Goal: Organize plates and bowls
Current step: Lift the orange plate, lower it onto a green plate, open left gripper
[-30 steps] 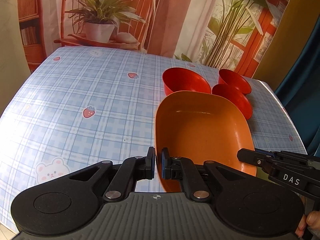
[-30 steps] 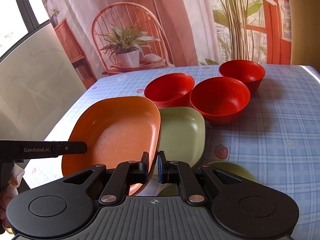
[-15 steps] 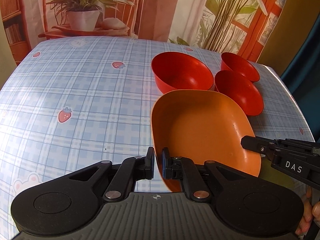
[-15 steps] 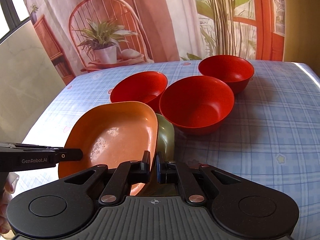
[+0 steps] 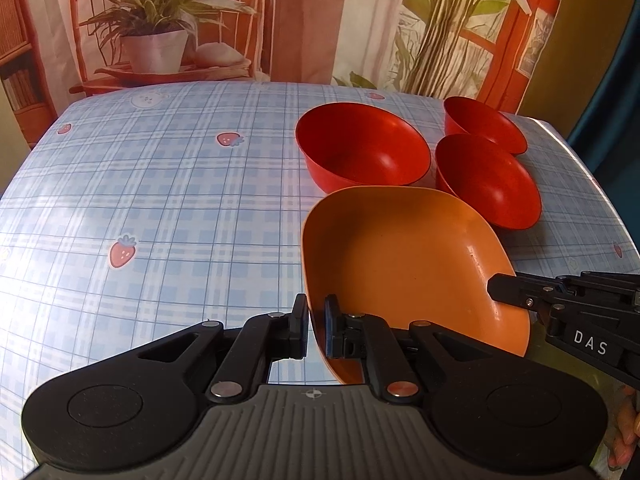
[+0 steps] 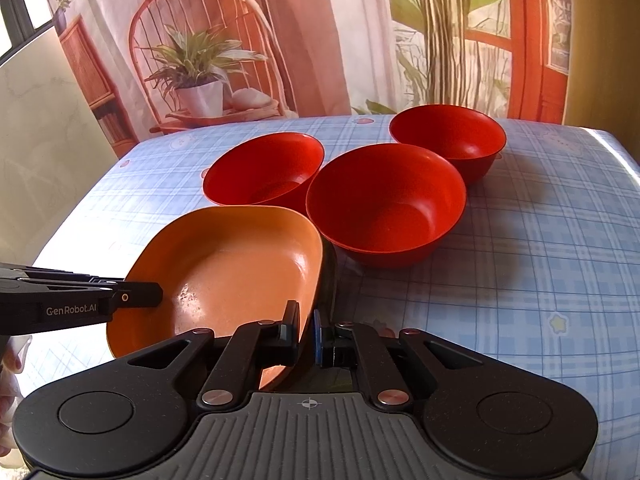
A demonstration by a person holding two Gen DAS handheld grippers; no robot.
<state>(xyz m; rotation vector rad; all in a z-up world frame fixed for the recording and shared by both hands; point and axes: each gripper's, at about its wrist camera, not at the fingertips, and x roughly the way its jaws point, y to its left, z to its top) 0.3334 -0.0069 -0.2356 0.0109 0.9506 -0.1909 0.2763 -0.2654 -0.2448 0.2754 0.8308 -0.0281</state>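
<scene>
An orange square plate (image 5: 400, 256) (image 6: 240, 268) sits low over the table, just in front of three red bowls. My left gripper (image 5: 316, 320) is shut on its left rim. My right gripper (image 6: 306, 328) is shut on the opposite rim. Each gripper shows at the edge of the other's view, with the right gripper's fingers (image 5: 516, 292) at one side and the left gripper's fingers (image 6: 140, 296) at the other. Under the orange plate only a dark olive sliver of a green plate (image 6: 331, 276) shows. The bowls (image 6: 264, 168) (image 6: 386, 204) (image 6: 448, 140) stand upright and close together.
The table wears a blue checked cloth (image 5: 160, 200) printed with strawberries, and its left half is bare. A printed backdrop with a potted plant (image 5: 156, 48) hangs behind the far edge. The table's right edge (image 5: 592, 176) runs close behind the bowls. A person's fingers (image 5: 624, 440) hold the right gripper.
Both grippers have come down and forward with the orange plate. It now covers the green plate that lay in plain sight beside it before. The bowls have not moved.
</scene>
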